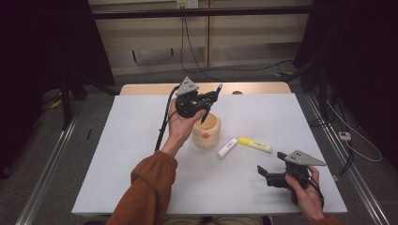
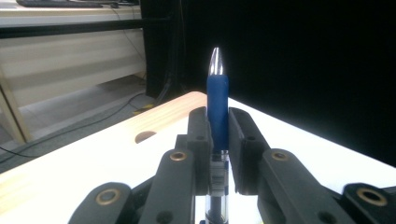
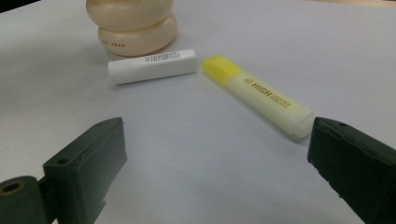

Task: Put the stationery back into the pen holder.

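Observation:
My left gripper (image 1: 211, 97) is held above the round wooden cup (image 1: 206, 132) near the table's middle, shut on a pen (image 1: 205, 115) that slants down toward the cup's mouth. In the left gripper view the jaws (image 2: 217, 122) clamp the pen (image 2: 217, 100) just below its blue grip, silver tip pointing away. My right gripper (image 1: 265, 173) rests low near the front right of the table, open with nothing between its jaws (image 3: 215, 140). Ahead of it lie a yellow highlighter (image 3: 261, 95) and a white tube (image 3: 152, 66), with the cup (image 3: 135, 25) behind them.
The white tabletop (image 1: 136, 145) carries the highlighter (image 1: 255, 144) and the white tube (image 1: 227, 147) just right of the cup. A wooden strip with a hole (image 2: 145, 136) runs along the far edge. Cables trail on the floor beyond.

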A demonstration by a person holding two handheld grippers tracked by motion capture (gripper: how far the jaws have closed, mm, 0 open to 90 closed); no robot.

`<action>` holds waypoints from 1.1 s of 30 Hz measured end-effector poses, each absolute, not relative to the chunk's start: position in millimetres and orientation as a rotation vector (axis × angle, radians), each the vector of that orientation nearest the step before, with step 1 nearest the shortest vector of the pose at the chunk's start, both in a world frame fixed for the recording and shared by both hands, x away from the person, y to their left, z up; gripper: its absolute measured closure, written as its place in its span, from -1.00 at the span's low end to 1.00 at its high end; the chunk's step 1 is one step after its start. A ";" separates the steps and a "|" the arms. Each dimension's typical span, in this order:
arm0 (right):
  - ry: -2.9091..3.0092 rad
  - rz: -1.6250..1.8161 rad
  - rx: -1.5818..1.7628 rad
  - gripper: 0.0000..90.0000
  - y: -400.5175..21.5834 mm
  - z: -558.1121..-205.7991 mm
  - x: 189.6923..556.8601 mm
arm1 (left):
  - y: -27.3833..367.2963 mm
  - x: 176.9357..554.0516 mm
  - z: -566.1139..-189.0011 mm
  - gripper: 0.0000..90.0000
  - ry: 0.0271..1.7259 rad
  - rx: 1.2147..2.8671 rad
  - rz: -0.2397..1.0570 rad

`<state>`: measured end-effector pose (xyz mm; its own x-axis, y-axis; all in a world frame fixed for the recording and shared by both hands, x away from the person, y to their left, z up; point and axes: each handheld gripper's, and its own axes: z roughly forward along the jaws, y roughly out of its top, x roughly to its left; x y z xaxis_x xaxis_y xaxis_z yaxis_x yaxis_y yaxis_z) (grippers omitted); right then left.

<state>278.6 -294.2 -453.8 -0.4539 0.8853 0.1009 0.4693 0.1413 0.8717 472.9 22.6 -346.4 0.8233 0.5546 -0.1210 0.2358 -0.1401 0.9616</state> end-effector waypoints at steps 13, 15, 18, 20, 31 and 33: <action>1.988 1.255 1.298 -0.91 -293.7 -454.2 278.8 | 19.3 471.9 -364.6 0.78 0.619 1.743 0.307; 1.991 1.256 1.292 -0.91 -293.3 -453.8 278.2 | 20.6 473.7 -368.6 0.78 0.630 1.739 0.300; 1.990 1.255 1.294 -0.91 -293.7 -454.1 278.5 | 22.6 475.1 -374.0 0.78 0.642 1.746 0.304; 1.988 1.256 1.293 -0.91 -294.0 -454.1 278.5 | 23.4 475.7 -377.3 0.78 0.648 1.748 0.302; 1.992 1.255 1.296 -0.91 -293.5 -454.3 278.8 | 23.7 474.6 -390.7 0.78 0.638 1.774 0.297; 1.992 1.255 1.293 -0.91 -293.1 -454.4 279.0 | 24.6 474.3 -392.8 0.78 0.642 1.764 0.288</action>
<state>279.0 -293.1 -454.4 -0.4584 0.8830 0.1004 0.4722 0.1463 0.8693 474.3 24.6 -392.8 0.8184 0.5589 -0.1334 0.2715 -0.1715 0.9470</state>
